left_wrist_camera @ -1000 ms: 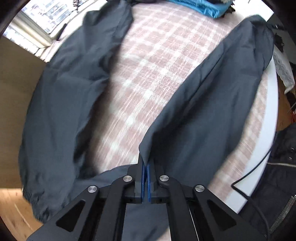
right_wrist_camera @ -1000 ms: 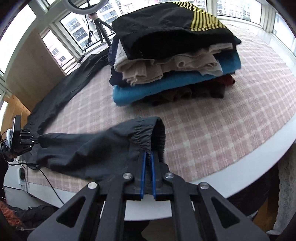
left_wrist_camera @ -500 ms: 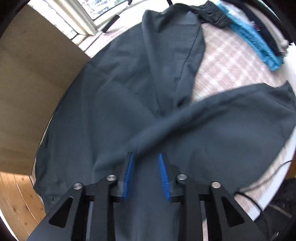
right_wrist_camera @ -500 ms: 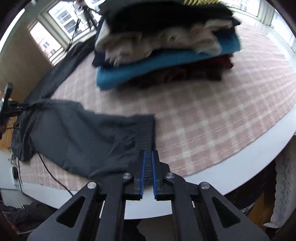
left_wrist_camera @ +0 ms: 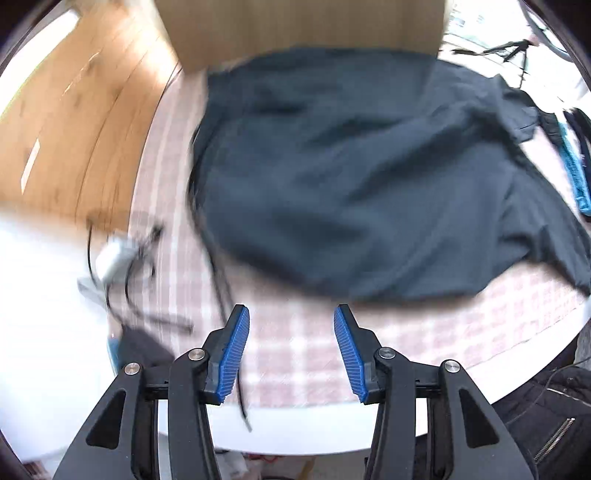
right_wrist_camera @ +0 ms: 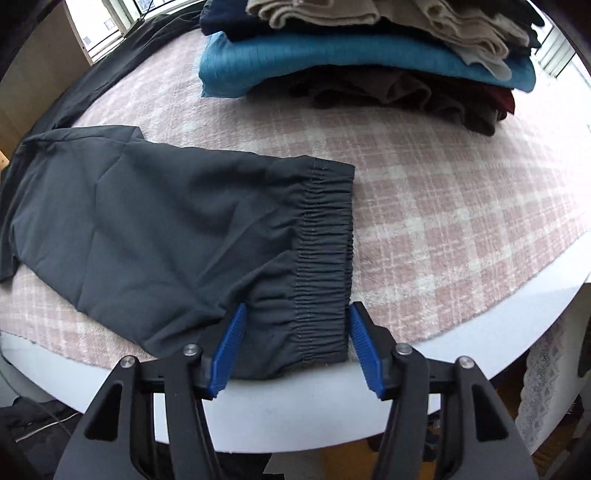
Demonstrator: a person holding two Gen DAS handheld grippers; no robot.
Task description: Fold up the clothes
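Note:
Dark grey trousers (left_wrist_camera: 369, 173) lie spread on the pink checked tablecloth (left_wrist_camera: 295, 354). In the right wrist view the trousers' elastic waistband (right_wrist_camera: 325, 258) lies flat near the table's front edge. My left gripper (left_wrist_camera: 291, 350) is open and empty, just short of the near edge of the cloth. My right gripper (right_wrist_camera: 295, 347) is open, its blue pads on either side of the waistband's near end without pinching it.
A stack of folded clothes (right_wrist_camera: 369, 55), with a teal piece near its bottom, stands at the back of the table. Black cables and a small white device (left_wrist_camera: 118, 254) lie at the left. The white table rim (right_wrist_camera: 480, 325) runs close by. A wooden panel (left_wrist_camera: 295, 29) stands behind.
Both grippers have opened and let go of the trousers. The left one has pulled back to the table's edge; the waistband now lies flat on the table.

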